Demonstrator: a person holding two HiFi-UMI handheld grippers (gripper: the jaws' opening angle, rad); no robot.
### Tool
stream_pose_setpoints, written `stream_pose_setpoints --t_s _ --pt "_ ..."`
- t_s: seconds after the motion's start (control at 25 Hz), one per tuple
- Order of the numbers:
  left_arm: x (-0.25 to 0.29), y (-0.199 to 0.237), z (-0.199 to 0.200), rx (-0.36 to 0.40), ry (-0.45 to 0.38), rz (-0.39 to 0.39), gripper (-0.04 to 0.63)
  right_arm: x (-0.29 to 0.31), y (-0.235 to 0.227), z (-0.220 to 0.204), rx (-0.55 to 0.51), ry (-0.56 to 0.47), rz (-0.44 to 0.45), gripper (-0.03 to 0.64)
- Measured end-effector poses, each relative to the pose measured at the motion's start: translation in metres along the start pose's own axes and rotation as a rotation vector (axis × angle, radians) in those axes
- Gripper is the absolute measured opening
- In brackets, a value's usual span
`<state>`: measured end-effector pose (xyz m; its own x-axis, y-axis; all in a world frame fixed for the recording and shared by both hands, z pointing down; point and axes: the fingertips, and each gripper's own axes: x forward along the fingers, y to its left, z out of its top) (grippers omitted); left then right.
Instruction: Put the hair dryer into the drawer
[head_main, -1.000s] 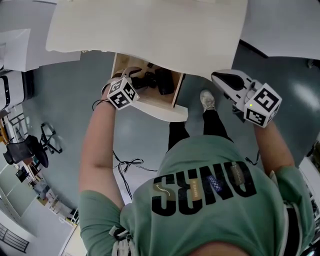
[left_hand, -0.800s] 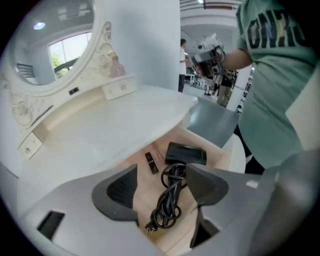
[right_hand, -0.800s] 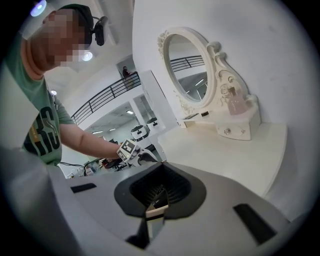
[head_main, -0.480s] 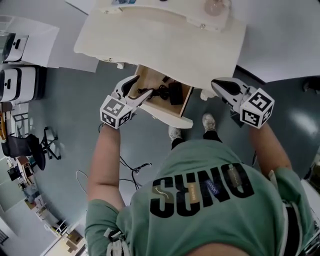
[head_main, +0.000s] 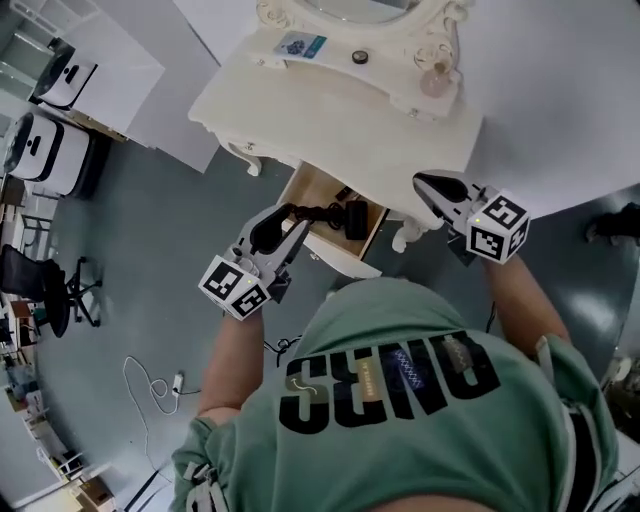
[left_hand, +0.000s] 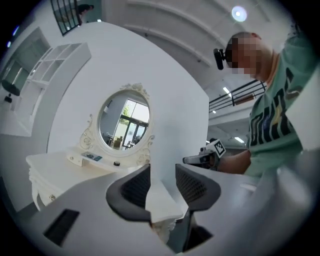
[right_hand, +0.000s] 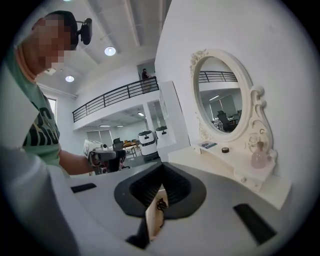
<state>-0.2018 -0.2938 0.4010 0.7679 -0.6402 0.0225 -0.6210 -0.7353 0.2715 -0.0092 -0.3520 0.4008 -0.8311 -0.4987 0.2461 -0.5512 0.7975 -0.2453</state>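
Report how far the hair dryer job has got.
Done: the hair dryer lies inside the open drawer. In hand: nothing; the left gripper, jaws just closing partway, has nothing between them, and the right gripper is shut and empty. Left: only pushing the drawer closed, if wanted.

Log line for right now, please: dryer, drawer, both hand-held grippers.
hair dryer: in open drawer | left hand-held gripper: empty, jaws apart, just been closing | right hand-held gripper: shut, empty

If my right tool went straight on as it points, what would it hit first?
Probably the open drawer of the dressing table; its wooden side shows beyond the right tool's shut tips, though depth is unclear.
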Motion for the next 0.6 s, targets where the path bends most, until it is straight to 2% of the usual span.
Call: stream_pose_setpoints --t_s 0.16,0.28,0.36,0.48,0.6 --pt "-0.029 -0.015 0.027 -0.134 -0.153 0.028 0.110 0.001 0.026 0.018 -0.059 -0.006 0.015 -0.006" --pt "-0.043 -0.013 0.038 -0.179 -0.212 0.079 0.052 0.001 0.038 0.025 -0.086 -0.008 0.030 -0.006" --pt "-0.046 -0.015 0.041 -0.183 -0.226 0.099 0.019 0.000 0.042 0.026 -0.093 -0.009 0.033 -0.006" --pt "-0.046 -0.023 0.040 -0.179 -0.205 0.094 0.011 -0.005 0.047 0.025 -0.084 -0.017 0.027 -0.006" --pt "-0.042 -0.036 0.042 -0.131 -0.174 0.079 0.011 -0.011 0.048 0.027 -0.072 -0.024 0.005 -0.006"
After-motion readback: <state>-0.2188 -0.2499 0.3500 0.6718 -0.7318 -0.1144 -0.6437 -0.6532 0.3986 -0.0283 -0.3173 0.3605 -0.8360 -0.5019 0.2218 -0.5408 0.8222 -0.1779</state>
